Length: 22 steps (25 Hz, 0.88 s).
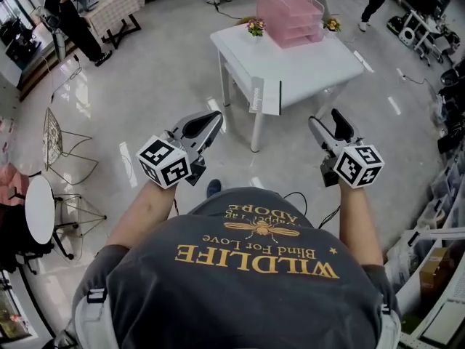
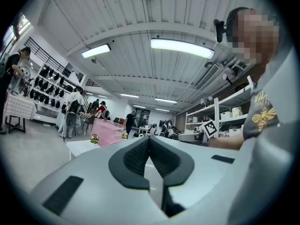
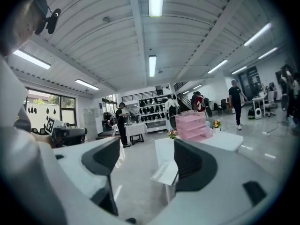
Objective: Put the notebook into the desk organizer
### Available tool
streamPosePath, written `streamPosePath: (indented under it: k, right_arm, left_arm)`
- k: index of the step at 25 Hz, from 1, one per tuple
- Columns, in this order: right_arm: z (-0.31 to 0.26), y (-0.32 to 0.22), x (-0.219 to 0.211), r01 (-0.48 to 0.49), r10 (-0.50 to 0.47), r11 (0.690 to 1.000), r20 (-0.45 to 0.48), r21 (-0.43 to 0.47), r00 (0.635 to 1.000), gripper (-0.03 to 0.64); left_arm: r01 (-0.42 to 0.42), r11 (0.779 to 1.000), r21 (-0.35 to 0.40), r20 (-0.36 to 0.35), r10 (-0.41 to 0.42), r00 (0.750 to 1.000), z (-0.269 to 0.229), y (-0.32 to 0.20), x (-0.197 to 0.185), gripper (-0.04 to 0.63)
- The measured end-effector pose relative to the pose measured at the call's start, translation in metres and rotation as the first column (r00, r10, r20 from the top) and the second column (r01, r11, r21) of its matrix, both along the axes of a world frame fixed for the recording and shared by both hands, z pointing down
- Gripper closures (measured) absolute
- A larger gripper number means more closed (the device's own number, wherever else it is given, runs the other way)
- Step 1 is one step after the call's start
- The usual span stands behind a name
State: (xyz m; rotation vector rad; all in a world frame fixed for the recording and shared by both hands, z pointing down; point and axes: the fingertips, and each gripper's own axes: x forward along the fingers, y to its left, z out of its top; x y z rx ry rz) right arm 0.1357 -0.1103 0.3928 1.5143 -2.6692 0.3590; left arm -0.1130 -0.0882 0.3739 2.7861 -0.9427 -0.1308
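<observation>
A pink desk organizer (image 1: 289, 13) with stacked trays stands at the far side of a white table (image 1: 305, 67). At the table's near edge, a white notebook (image 1: 266, 96) with a dark side leans or hangs over the edge. Both grippers are held in the air well short of the table. My left gripper (image 1: 216, 116) is shut, its pads meeting with nothing between them (image 2: 150, 142). My right gripper (image 1: 327, 121) is open wide and empty (image 3: 147, 158). Between its jaws, far off, I see the notebook (image 3: 165, 171) and, beyond it, the organizer (image 3: 191, 127).
Two small flower pots (image 1: 255, 27) (image 1: 332, 25) flank the organizer. A wire chair (image 1: 62, 147) and a round table (image 1: 40, 209) stand at left, shelving (image 1: 443, 187) at right. People stand in the background (image 1: 69, 17). Grey floor lies between me and the table.
</observation>
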Motion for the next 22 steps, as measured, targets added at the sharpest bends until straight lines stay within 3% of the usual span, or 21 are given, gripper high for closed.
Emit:
streamPosePath:
  k: [6,13,22]
  right_arm:
    - [-0.006,-0.087,-0.049,-0.100,0.099,0.995,-0.007,-0.019,0.995,0.272]
    - [-0.004,-0.157,-0.079,-0.180,0.178,0.983,-0.028,-0.046,0.984,0.272]
    - [0.028,-0.194,-0.059,-0.231,0.230,0.964,-0.021,-0.133,0.973,0.272]
  left_arm:
    - [-0.119,0.993,0.022,0.013,0.119,0.993,-0.009,-0.110,-0.046,0.598]
    - [-0.215,0.976,0.016,0.020,0.215,0.976,-0.009,-0.193,-0.072,0.598]
    - [-0.275,0.961,-0.034,0.024,0.276,0.961,0.012,-0.243,-0.050,0.598]
